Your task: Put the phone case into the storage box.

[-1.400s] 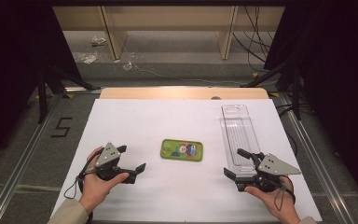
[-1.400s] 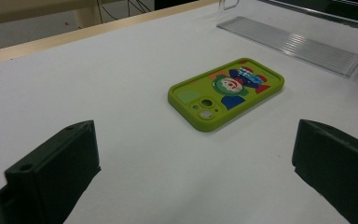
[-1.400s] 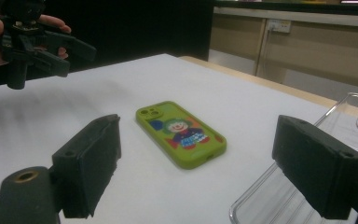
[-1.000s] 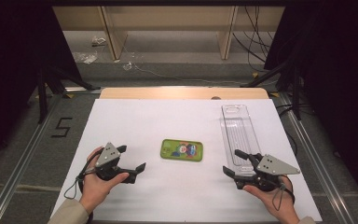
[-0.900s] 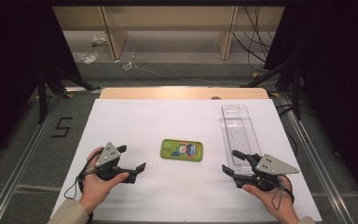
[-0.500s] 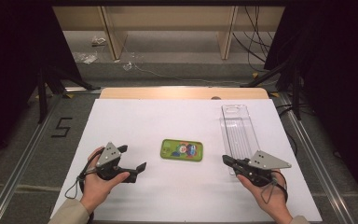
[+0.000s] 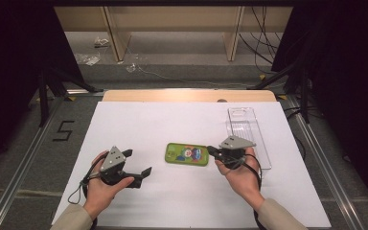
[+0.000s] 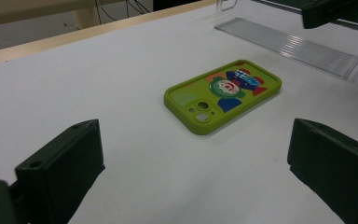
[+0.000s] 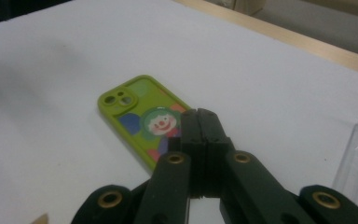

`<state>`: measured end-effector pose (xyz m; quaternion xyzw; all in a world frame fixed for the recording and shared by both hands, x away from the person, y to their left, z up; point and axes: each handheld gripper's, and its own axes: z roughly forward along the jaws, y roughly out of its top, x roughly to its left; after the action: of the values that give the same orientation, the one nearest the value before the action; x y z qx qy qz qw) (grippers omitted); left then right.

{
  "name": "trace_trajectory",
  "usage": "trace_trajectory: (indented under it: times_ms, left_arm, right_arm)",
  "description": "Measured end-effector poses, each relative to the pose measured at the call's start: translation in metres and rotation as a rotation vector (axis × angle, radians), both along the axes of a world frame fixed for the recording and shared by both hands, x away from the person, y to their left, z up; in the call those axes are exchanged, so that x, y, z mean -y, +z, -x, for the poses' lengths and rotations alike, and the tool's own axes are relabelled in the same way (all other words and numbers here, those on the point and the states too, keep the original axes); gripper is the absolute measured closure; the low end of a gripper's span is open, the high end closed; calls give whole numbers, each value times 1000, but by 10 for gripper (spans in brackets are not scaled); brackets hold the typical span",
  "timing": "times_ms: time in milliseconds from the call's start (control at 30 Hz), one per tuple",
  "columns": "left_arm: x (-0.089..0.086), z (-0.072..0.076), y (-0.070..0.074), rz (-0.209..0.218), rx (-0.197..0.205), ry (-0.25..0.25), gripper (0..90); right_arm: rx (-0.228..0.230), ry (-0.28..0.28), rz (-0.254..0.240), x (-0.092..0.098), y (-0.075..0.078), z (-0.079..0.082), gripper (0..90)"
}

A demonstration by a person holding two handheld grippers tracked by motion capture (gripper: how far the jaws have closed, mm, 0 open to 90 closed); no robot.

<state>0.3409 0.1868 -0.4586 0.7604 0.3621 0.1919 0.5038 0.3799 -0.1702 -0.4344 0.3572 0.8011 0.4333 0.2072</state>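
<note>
On the white table (image 7: 182,201) the green phone case (image 7: 187,154) lies flat near the middle, the right gripper (image 7: 212,151) at its 3 o'clock end with jaws pressed together on nothing, and the left gripper (image 7: 138,163) at its 8 o'clock, jaws wide apart and empty.

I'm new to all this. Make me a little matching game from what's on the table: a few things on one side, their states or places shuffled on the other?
Things:
1. phone case
2. clear plastic tray
3. left gripper
4. right gripper

States or places:
A. fingers shut together, next to the case's right end
B. green, flat in the middle of the white table
C. fingers wide apart, holding nothing
D. see-through, at the table's right side

Pairs: 1-B, 2-D, 3-C, 4-A
</note>
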Motion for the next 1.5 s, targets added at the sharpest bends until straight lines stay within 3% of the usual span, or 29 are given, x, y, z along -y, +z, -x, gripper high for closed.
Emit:
trace_trajectory:
  times_ms: [300, 600, 1067, 1500]
  left_arm:
    - [-1, 0, 0, 3, 0, 1, 29]
    - [0, 0, 0, 6, 2, -2, 30]
    - [0, 0, -1, 10, -1, -3, 30]
    - [0, -1, -1, 10, -1, -4, 30]
  right_arm:
    - [-52, -93, 74, -29, -8, -39, 900]
    - [-108, -149, 141, -37, -25, -64, 900]
    - [-177, -193, 191, -37, -42, -78, 900]
    - [-228, -201, 220, -34, -46, -79, 900]
